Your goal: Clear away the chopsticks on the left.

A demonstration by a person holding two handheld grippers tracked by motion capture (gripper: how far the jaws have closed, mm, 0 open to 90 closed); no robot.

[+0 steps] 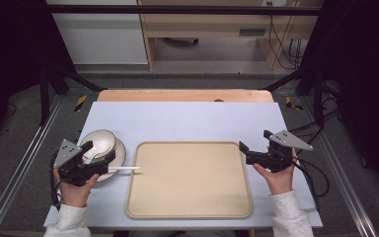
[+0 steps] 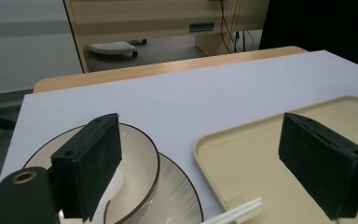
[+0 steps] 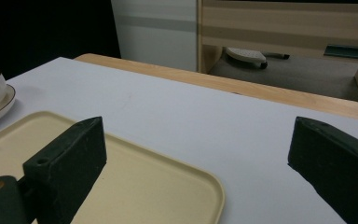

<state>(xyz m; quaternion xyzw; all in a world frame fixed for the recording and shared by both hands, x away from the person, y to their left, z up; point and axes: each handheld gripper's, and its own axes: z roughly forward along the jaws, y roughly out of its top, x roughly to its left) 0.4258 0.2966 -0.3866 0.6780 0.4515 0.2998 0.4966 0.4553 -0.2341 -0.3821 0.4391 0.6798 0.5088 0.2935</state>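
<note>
A pale blue table point(image 1: 187, 118) is being viewed from above; left of the tray point(image 1: 190, 180), a bowl point(image 1: 98, 143) is being approached by the open, empty left gripper point(image 1: 101, 154).

In the left gripper view, the bowl's spoon point(image 2: 235, 212) could be knocked by the spread jaws.

In the right gripper view, the right gripper point(image 3: 196, 168) is being held open over the tray's corner.

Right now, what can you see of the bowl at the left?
The bowl is white and glossy like ceramic, with a thin dark rim line. It stands upright on a matching saucer at the table's left, beside the beige tray. A white spoon rests in it, handle reaching over the tray's edge. The left tongs hover open above it.
</note>
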